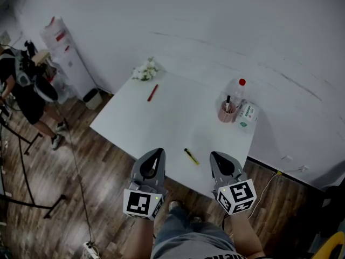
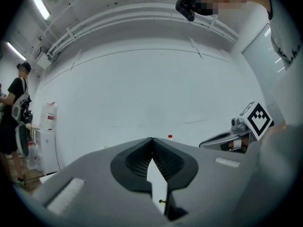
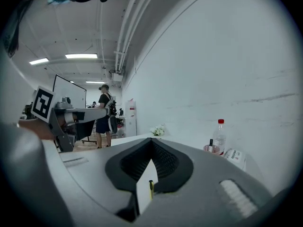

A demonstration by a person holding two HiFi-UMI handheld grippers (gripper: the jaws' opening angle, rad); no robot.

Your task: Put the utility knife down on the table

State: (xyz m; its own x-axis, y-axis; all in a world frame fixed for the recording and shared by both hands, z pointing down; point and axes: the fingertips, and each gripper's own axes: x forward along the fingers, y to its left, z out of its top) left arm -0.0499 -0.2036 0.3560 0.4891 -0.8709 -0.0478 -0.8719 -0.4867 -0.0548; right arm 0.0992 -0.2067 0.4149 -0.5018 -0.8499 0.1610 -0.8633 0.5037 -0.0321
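The utility knife (image 1: pixel 191 156), yellow and black, lies flat on the white table (image 1: pixel 161 123) near its front edge, free of both grippers. My left gripper (image 1: pixel 158 152) hangs over the front edge to the knife's left, shut and empty. To the knife's right, my right gripper (image 1: pixel 216 156) is also shut on nothing. In the left gripper view the fingertips meet at the left gripper (image 2: pixel 152 139), and a bit of the knife (image 2: pixel 162 202) shows through the gap below them. The right gripper (image 3: pixel 151 139) looks the same, with the knife (image 3: pixel 150 187) seen beneath its tips.
A red pen (image 1: pixel 152 93) and white flowers (image 1: pixel 145 70) lie at the table's far left. A pink cup of pens (image 1: pixel 227 112), a red-capped bottle (image 1: pixel 240 89) and a white box (image 1: pixel 247 115) stand at the right. A person (image 1: pixel 24 93) stands by a water dispenser (image 1: pixel 66 55).
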